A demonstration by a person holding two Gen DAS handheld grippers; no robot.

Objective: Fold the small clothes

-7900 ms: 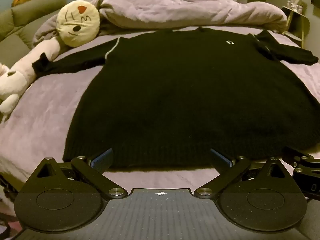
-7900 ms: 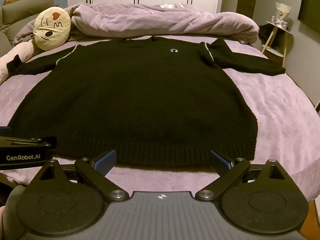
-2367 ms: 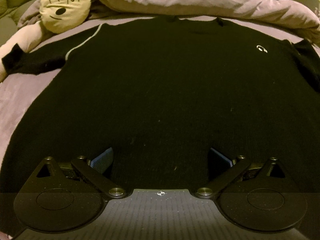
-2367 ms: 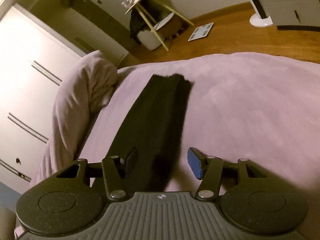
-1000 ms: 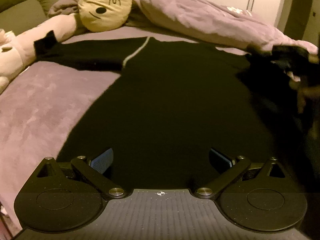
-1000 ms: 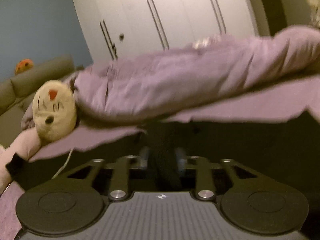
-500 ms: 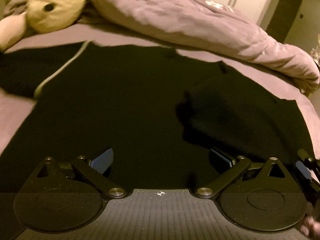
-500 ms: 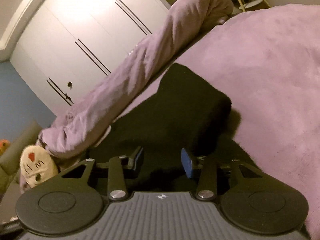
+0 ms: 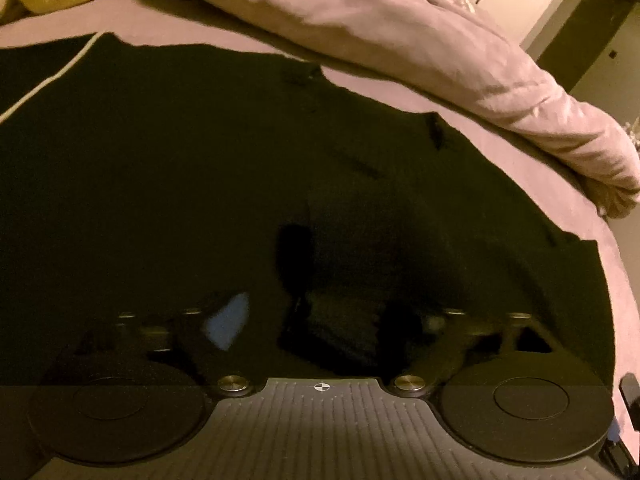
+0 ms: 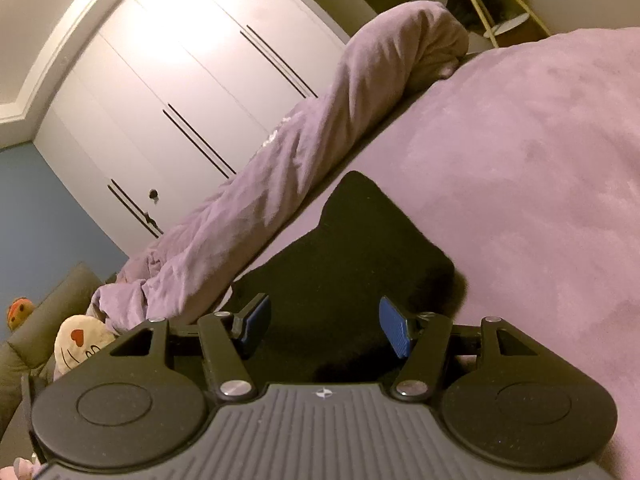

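The task item is a black knit sweater (image 9: 168, 184) laid flat on a bed covered by a mauve plush bed cover (image 10: 540, 168). In the left wrist view the body of the garment fills most of the frame. A thin pale stripe (image 9: 44, 80) runs along the seam at the upper left. One sleeve (image 9: 384, 236) lies folded inward on top of the body, showing as a darker raised patch right of centre. In the right wrist view that folded part (image 10: 360, 256) shows a thick, rounded edge against the bed cover.

No readable writing or brand mark shows on the sweater in either current view; the fabric is too dark to resolve detail. A pale motif on the rolled duvet (image 9: 400, 36) at the head of the bed is too blurred to read.

Left tongs (image 9: 316, 320): the jaws have just been closing and are motion-blurred. They stand apart over the sweater, with dark fabric between them; whether the pads press on it cannot be told.

Right tongs (image 10: 326, 326): the jaws have just been opening. The blue pads (image 10: 394, 330) stand clear on either side of the folded sweater part, not gripping it.

A round cream plush cushion (image 10: 80, 340) with a red heart lies beside the duvet.
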